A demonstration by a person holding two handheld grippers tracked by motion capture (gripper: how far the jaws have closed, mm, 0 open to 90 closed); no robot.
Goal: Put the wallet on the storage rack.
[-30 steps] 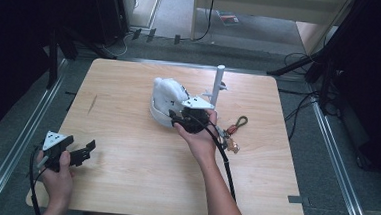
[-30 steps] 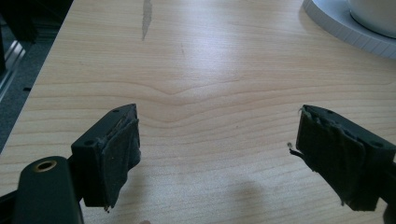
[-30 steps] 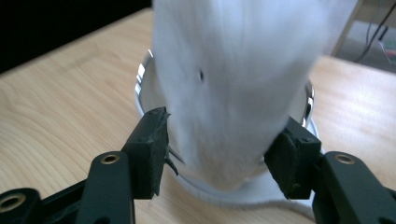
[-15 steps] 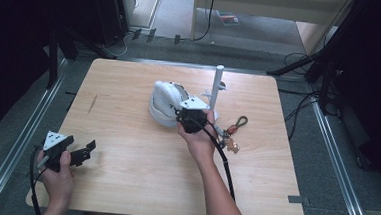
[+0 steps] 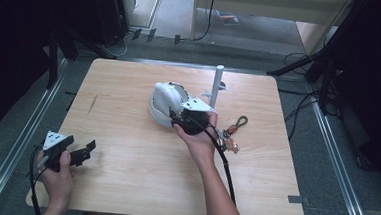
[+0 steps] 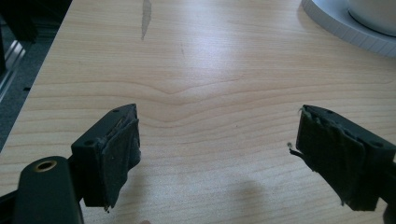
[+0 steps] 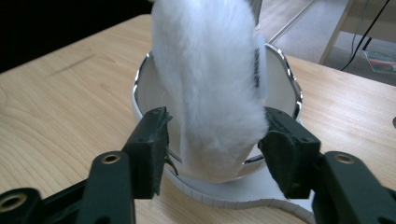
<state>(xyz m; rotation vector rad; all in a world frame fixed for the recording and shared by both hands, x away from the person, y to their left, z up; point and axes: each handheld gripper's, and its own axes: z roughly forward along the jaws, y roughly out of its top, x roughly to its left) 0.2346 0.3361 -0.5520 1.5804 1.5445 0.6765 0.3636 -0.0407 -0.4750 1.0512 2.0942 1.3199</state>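
Moved: right tool (image 7: 212, 154) jaws just reopened around white furry cloth (image 7: 210, 84), pads apart from it.
Left tool (image 6: 219, 154): released, idle over tabletop (image 6: 196, 70).
Left: cloth hangs into white bowl (image 7: 282, 81), not yet settled.

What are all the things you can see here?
table: one, light wood, under everything
bowl on a round base: one, white with a shiny rim, middle of the table
fluffy thing: one, white, hanging into the bowl
upright post: one, white, behind the bowl
bunch of clips: one, reddish and dark, right of the bowl
left gripper: one, black, open over bare wood at the table's near left corner
right gripper: one, black, at the bowl, jaws just opened with the fluffy thing between them
hands: two, left hand and right hand, each holding a gripper
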